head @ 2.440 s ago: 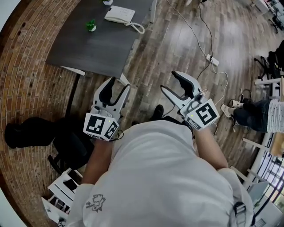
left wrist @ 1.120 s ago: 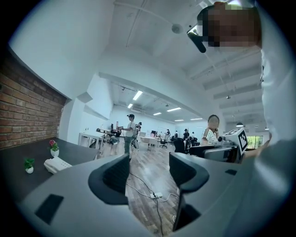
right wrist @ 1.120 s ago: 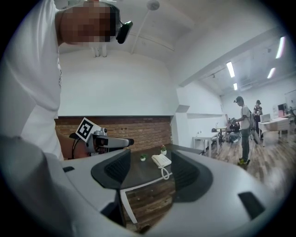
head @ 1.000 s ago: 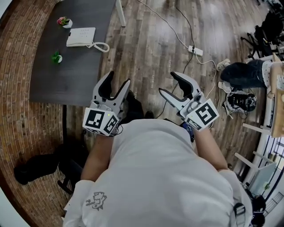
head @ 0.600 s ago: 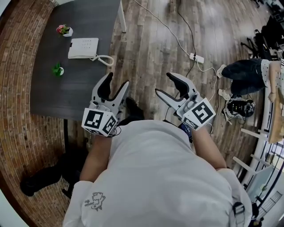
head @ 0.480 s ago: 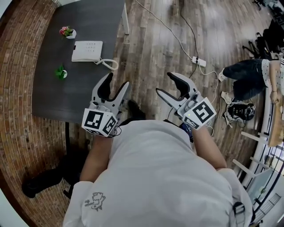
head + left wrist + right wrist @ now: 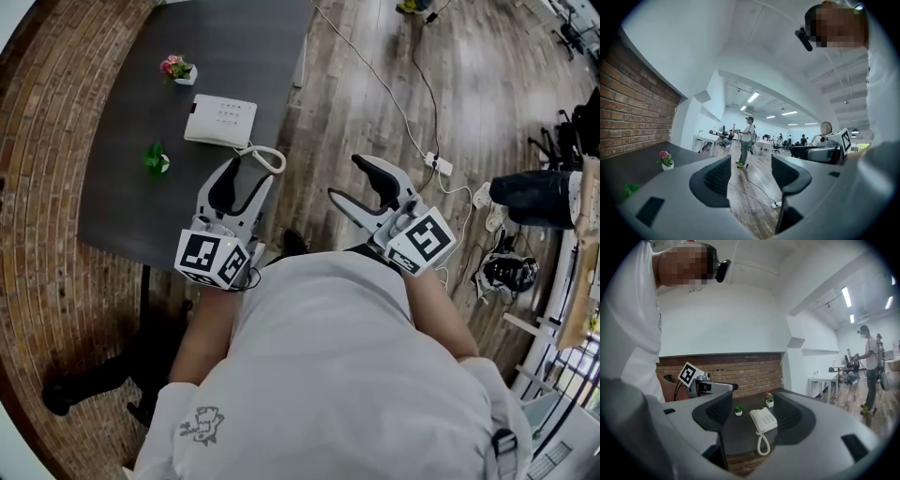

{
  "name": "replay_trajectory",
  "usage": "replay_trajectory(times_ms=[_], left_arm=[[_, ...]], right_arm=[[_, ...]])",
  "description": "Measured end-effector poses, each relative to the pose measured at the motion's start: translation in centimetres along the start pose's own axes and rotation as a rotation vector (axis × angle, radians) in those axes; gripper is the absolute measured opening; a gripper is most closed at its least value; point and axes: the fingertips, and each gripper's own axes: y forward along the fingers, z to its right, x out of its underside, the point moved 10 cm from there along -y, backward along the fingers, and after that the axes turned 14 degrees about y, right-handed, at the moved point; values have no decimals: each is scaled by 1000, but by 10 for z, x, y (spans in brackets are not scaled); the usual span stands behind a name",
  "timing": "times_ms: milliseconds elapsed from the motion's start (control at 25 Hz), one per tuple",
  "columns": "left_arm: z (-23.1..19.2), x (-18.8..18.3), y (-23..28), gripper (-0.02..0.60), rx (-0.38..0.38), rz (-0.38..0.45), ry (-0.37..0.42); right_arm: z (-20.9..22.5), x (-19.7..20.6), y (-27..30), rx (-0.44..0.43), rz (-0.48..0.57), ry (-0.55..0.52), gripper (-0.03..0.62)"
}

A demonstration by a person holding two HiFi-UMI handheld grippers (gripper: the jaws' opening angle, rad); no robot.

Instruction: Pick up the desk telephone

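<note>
The white desk telephone (image 7: 221,121) lies on the dark grey table (image 7: 122,202), its coiled cord (image 7: 267,157) trailing toward the table's near edge. My left gripper (image 7: 248,174) hovers over that edge just short of the cord, open and empty. My right gripper (image 7: 348,179) is over the wooden floor to the right of the table, also open. In the right gripper view the telephone (image 7: 763,420) shows at a distance through the gap of the right gripper (image 7: 753,412). The left gripper (image 7: 750,171) looks past the table into the room.
A pink flower pot (image 7: 175,67) and a small green plant (image 7: 155,159) stand on the table left of the telephone. A power strip (image 7: 441,165) with cables lies on the floor. A seated person's legs (image 7: 548,195) are at far right. A brick wall (image 7: 47,122) borders the table.
The table and telephone have drawn nearer and shifted rightward in the head view. Both grippers have travelled with the body toward the table, jaws unchanged; the left one now reaches its edge.
</note>
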Motion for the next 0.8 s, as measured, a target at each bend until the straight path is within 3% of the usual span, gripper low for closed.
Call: replay_trajectory(times_ms=[400,800], left_arm=[[-35,3,5,282,-119,-14,-12],[-72,1,40,283,-368,-44,-26]], right_arm=[[30,-11,61,-137,-49,-1,273],[107,-42,163,-394,-118,-13,273]])
